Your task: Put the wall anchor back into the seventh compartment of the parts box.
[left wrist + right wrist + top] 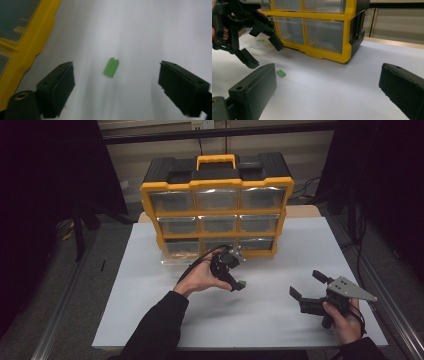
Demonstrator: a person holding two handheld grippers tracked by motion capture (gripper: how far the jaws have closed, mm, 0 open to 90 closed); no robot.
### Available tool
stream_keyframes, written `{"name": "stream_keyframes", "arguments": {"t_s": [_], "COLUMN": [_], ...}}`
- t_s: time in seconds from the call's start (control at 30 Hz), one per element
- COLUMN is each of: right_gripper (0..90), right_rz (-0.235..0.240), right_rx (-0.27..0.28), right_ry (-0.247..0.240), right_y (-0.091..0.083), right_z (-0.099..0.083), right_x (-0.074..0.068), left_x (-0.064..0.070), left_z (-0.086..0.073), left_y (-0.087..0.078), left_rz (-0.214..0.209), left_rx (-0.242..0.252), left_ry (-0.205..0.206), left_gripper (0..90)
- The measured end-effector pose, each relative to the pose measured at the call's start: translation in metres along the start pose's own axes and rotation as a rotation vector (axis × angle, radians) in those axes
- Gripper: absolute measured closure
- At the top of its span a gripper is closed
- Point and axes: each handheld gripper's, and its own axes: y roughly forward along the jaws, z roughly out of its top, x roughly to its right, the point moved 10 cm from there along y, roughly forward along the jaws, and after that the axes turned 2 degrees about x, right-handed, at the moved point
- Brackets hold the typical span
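In the high view, the person's two dark sleeves enter at the bottom edge, cut off by the frame. At the lower right, the right gripper [308, 284] is held low over the white table [280, 320], its jaws spread apart and nothing between them; the holding hand hides much of its body. In the right gripper view both its jaws rise wide apart from the bottom corners, each cut off by the frame.

Closer to the middle of the high view, the left gripper [235, 279] points down at the table, and its jaws are hard to make out there against the hand. In the left gripper view they stand well apart, with the small green block [111, 67] lying on the table between them, touching neither; the picture is blurred, so the block's detail is unclear. In the high view the green block [243, 283] lies just beside the gripper's tip, at centre frame.

Behind, in the upper middle, stands a yellow and black drawer cabinet [217, 184] with nine clear drawers. The lower left drawer [181, 251] is pulled out; the right gripper view shows something green [261, 40] in it, too small to identify. Contents of the other drawers cannot be told through the glare.
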Motion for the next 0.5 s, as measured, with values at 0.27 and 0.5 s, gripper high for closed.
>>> {"name": "stream_keyframes", "arguments": {"t_s": [0.27, 0.5], "right_gripper": [1.0, 0.9], "right_rz": [0.001, 0.002], "right_rx": [0.0, 0.0], "right_ry": [-0.001, -0.001], "right_y": [0.0, 0.0], "right_z": [0.0, 0.0], "right_x": [0.0, 0.0], "left_x": [-0.003, -0.002], "left_z": [-0.007, -0.007], "left_y": [0.011, 0.016], "left_rz": [-0.021, -0.018], "left_rx": [-0.06, -0.078], "left_ry": [0.007, 0.018], "left_gripper": [29.8, 40.8]}}
